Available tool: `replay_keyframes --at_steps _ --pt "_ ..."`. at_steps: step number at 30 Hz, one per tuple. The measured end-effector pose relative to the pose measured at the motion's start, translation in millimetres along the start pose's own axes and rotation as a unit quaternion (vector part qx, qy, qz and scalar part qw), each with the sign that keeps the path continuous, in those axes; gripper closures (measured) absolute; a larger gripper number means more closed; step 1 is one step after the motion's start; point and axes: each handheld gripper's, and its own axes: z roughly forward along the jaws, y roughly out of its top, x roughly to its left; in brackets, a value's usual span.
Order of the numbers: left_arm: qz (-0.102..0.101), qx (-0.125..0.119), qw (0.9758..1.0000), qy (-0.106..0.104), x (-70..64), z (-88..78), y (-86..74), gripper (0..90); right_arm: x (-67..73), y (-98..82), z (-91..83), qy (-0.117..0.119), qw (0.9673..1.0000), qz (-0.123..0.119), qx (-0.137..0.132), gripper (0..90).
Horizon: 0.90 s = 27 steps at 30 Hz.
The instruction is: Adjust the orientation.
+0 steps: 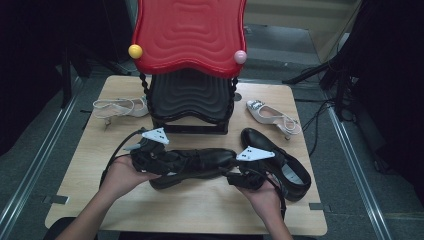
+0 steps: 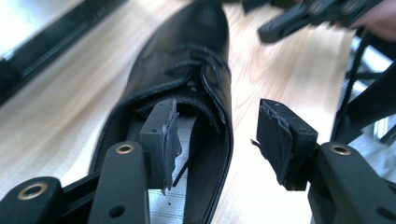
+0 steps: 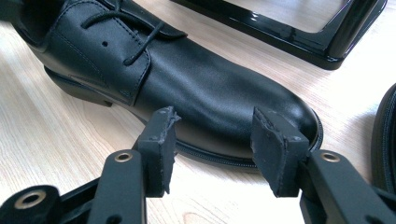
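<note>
- Seen from the high view, a wooden table (image 1: pixel 90 165) holds a black lace-up shoe (image 1: pixel 200 165) lying on its sole across the near middle, heel toward the left gripper (image 1: pixel 150 150) and toe toward the right gripper (image 1: pixel 245 167).
- Behind the black lace-up shoe stands a black rack (image 1: pixel 190 100) with a red wavy top (image 1: pixel 190 35), a yellow knob (image 1: pixel 135 51) and a pink knob (image 1: pixel 240 56) on its front corners.
- A second black shoe (image 1: pixel 280 160) lies just right of the first shoe, angled away from it, partly behind the right gripper.
- Two pale heeled sandals lie farther back: one sandal (image 1: pixel 120 107) left of the rack, the other sandal (image 1: pixel 272 116) right of it.
- A person's hands come in from the near edge, each holding one gripper at an end of the lace-up shoe.
- Next, the left gripper view looks along the shoe (image 2: pixel 187 70) from its heel toward its toe. The left gripper (image 2: pixel 219 135) has its jaws apart; one worn pad sits inside the shoe's opening, the other outside the shoe's side wall over the table (image 2: pixel 289 70). The wall lies between them, and the pads are not pressing on it. The other gripper (image 2: pixel 299 18) shows beyond the toe.
- Last, the right gripper view looks at the shoe (image 3: pixel 196 88) from the toe side. The right gripper (image 3: pixel 212 144) has its jaws apart, just in front of the toe cap and sole edge, gripping nothing. The rack's glossy black base (image 3: pixel 299 42) lies beyond the shoe, and the edge of the second shoe (image 3: pixel 385 135) is to its right.
</note>
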Motion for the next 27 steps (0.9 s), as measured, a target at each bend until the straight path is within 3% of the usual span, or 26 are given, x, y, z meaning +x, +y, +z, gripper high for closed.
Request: replay_keyframes --at_steps 1,2,5,6,11,14,22,24,27 --pt "0.001 0.0 1.0 0.002 1.9 -4.7 -0.2 49.1 0.2 0.0 0.3 0.0 1.0 -0.001 0.0 52.1" --pt "0.004 -0.003 0.9998 0.02 4.9 -12.6 -1.7 51.1 0.8 0.0 1.1 -0.001 1.0 -0.002 0.0 52.8" --pt "0.003 -0.006 0.9997 0.025 10.8 -19.9 -5.0 57.5 1.5 0.2 1.5 0.0 1.0 -0.001 0.0 53.5" --pt "-0.006 -0.006 0.9995 0.03 18.5 -24.8 -8.6 62.8 2.2 0.1 2.2 0.001 1.0 0.0 0.003 54.5" --pt "-0.001 -0.013 0.9991 0.041 34.9 -27.4 -18.6 81.5 3.9 -0.7 7.0 0.005 0.9999 0.0 0.011 62.0" --pt "-0.001 -0.002 0.9989 0.047 43.1 -23.7 -23.7 86.4 5.4 -0.5 9.5 0.006 0.9999 0.003 0.014 67.2" --pt "-0.017 -0.006 0.9985 0.051 64.8 -10.8 -35.2 87.4 9.7 -0.2 16.0 0.013 0.9996 0.015 0.02 90.0" --pt "-0.027 0.003 0.9984 0.05 71.9 -4.1 -39.9 86.3 13.4 1.0 19.6 0.023 0.9991 0.019 0.029 90.0" --pt "-0.026 0.003 0.9985 0.047 75.2 1.6 -41.5 86.4 16.0 1.5 22.3 0.023 0.999 0.015 0.034 90.0"
